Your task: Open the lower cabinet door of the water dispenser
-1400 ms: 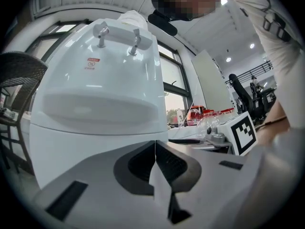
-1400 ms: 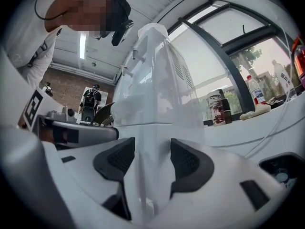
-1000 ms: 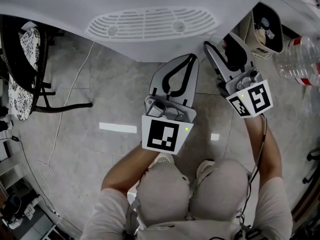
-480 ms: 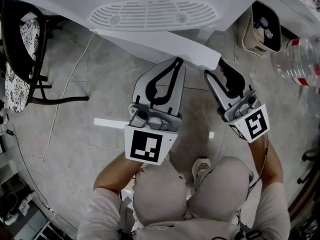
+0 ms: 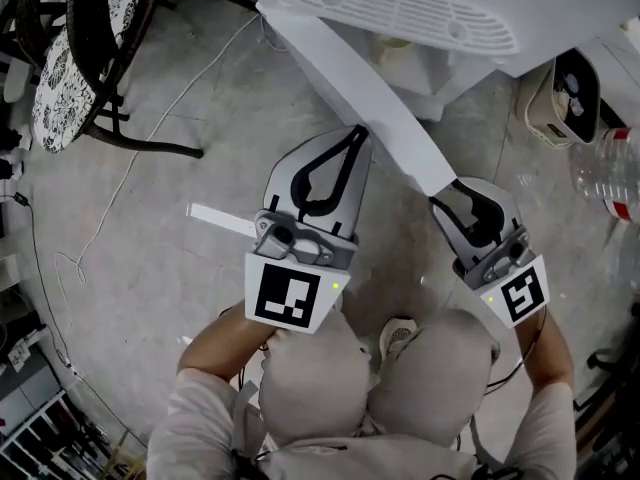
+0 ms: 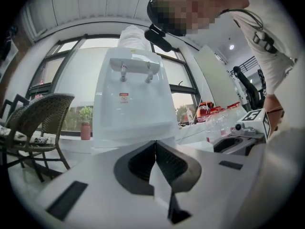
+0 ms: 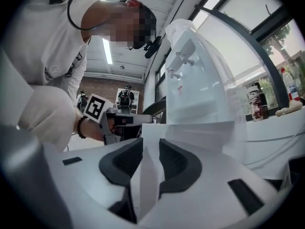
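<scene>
A: Door, where?
B: The flat white lower cabinet door of the white plastic water dispenser is swung out over the grey stone floor. Its free edge is at the right gripper.
A: Grips?
B: The right gripper's jaws have just been closing and are clamped on the door's edge. On the left gripper, the 2 jaws are pressed together, empty, just beside the door panel.

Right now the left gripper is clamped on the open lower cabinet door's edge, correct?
No, the right gripper is the one on the lower cabinet door. Its jaws have just been closing with the door's edge between them, as the right gripper view shows. The left gripper is shut on nothing.
</scene>
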{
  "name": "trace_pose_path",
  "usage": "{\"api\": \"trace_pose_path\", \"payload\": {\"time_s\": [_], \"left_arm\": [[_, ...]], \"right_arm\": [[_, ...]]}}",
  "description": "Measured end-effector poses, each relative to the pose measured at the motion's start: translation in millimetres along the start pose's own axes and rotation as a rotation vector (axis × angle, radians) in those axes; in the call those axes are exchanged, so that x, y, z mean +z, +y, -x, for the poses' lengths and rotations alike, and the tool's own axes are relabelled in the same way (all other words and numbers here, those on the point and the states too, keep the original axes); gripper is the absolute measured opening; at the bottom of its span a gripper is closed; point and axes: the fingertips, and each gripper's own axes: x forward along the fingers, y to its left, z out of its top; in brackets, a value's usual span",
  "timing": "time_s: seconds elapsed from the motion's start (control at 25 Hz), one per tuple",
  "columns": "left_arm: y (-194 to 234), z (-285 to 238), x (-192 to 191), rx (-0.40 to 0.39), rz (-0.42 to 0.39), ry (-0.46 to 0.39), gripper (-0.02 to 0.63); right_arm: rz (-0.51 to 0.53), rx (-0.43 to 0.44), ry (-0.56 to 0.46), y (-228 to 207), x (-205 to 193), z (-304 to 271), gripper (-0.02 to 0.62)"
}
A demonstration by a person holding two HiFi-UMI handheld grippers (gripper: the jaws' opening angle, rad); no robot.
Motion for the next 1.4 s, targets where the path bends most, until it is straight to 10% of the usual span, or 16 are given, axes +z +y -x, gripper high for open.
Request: {"api": "trace_pose_path", "payload": {"time_s": [0.64, 1.4], "left_arm": [[89, 98, 14, 0.297, -0.043, 0.072, 0.006], [150, 165, 19, 0.427, -0.029, 0.019, 0.006]], "right_arm": [[-0.061, 0.457, -0.072, 139, 11, -116, 0.095], [-0.099, 0.489, -0.104, 180, 8, -199, 0.076]]}}
